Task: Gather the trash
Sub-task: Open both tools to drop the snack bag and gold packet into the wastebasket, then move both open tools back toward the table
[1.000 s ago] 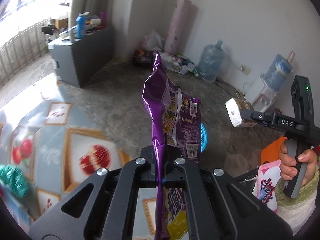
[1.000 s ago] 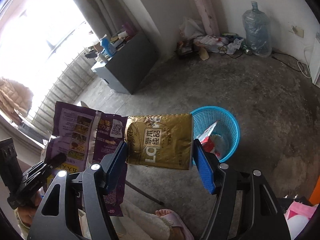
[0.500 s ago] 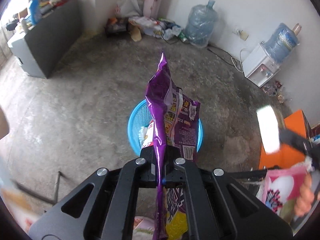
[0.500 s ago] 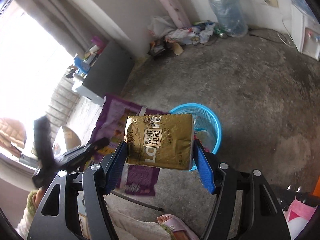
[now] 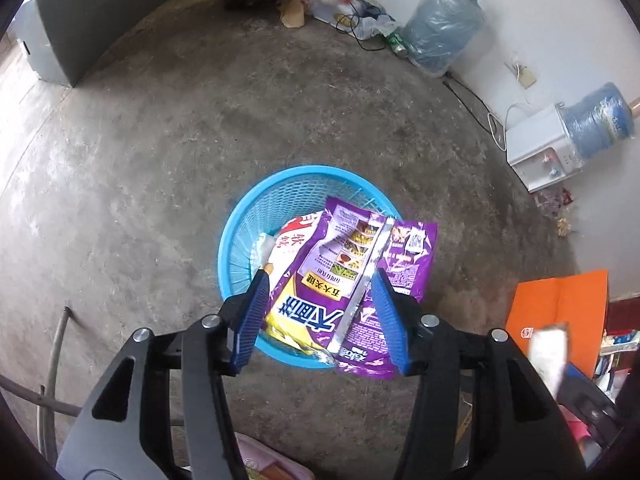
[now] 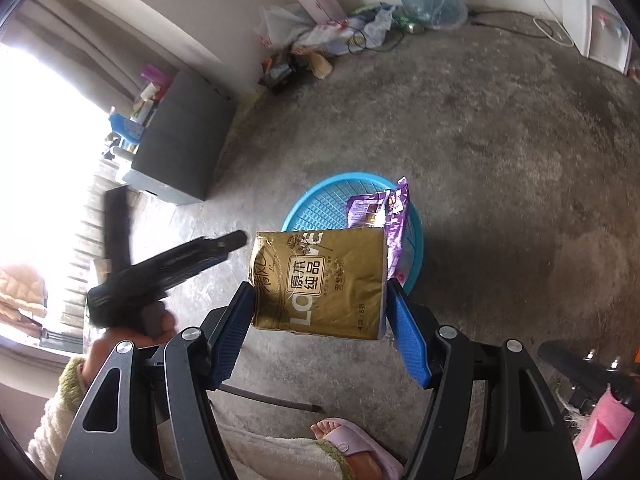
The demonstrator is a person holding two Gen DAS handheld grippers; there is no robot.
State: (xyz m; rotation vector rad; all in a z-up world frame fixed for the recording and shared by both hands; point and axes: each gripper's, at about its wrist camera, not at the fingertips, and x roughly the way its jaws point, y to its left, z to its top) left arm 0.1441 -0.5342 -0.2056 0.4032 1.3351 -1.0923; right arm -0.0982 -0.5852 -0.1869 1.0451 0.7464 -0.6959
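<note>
The left gripper point(image 5: 320, 316), clamped a second ago, is opening, dropping the purple snack bag point(image 5: 352, 280) onto the blue wastebasket point(image 5: 240, 236), while the right gripper point(image 6: 320, 320) holds the gold tissue pack point(image 6: 320, 284).

The left gripper point(image 5: 320, 316) points steeply downward, its jaws opening, blue pads spread clear on either side of the purple wrapper point(image 5: 360, 276); the right gripper point(image 6: 320, 312) tilts downward too, its blue pads pressed against both sides of the gold packet point(image 6: 316, 284); a hand point(image 6: 120, 340) in a green-cuffed sleeve grips the left handle.
</note>
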